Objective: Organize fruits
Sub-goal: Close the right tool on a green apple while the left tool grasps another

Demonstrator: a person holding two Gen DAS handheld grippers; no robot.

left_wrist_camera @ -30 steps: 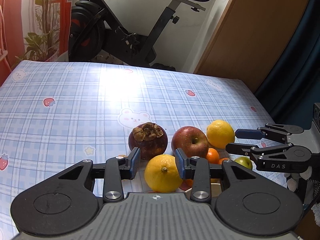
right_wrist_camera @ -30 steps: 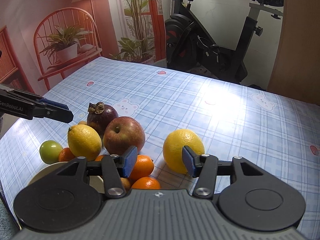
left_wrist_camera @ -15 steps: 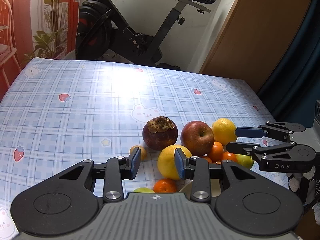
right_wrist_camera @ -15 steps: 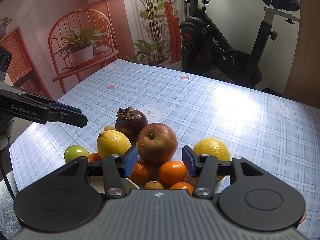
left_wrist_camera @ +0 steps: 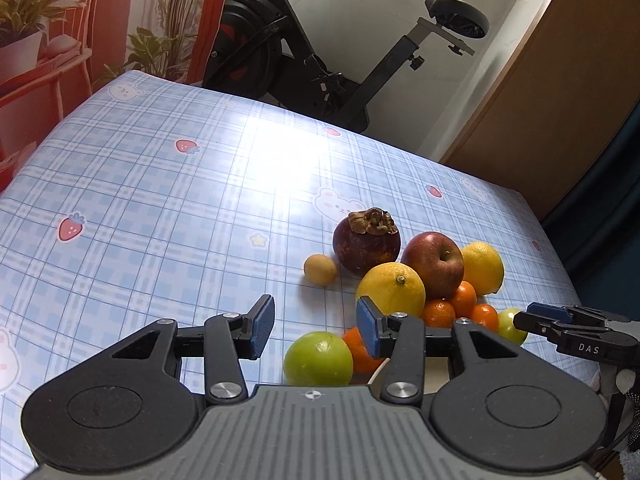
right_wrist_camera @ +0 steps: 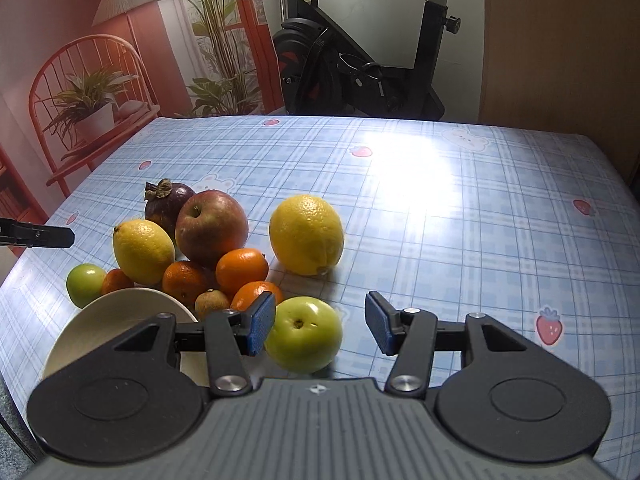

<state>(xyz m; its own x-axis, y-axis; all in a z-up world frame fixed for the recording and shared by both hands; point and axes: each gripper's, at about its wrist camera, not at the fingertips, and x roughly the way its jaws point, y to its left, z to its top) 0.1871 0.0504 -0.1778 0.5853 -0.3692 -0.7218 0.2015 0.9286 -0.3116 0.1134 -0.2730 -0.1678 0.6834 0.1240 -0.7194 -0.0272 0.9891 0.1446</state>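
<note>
A heap of fruit lies on the blue checked tablecloth (left_wrist_camera: 160, 208): a mangosteen (left_wrist_camera: 366, 244), a red apple (left_wrist_camera: 434, 264), two lemons (left_wrist_camera: 392, 290) (right_wrist_camera: 306, 234), several mandarins (right_wrist_camera: 242, 270) and two green fruits. My left gripper (left_wrist_camera: 316, 330) hangs over the nearer green fruit (left_wrist_camera: 318, 358). Its jaws are opening and neither pad touches the fruit. My right gripper (right_wrist_camera: 320, 326) is open around the other green fruit (right_wrist_camera: 304, 334). That fruit sits close against the left pad and apart from the right one.
A cream plate (right_wrist_camera: 120, 308) lies at the table's near edge beside the heap. A small brown fruit (left_wrist_camera: 320, 270) sits alone left of the mangosteen. An exercise bike (left_wrist_camera: 304, 52) stands beyond the far edge, and a wooden panel (left_wrist_camera: 560, 80) at the right.
The left gripper has come off the lemon that sat between its pads, shifted left and widened. The right gripper has moved from the far lemon to the green fruit.
</note>
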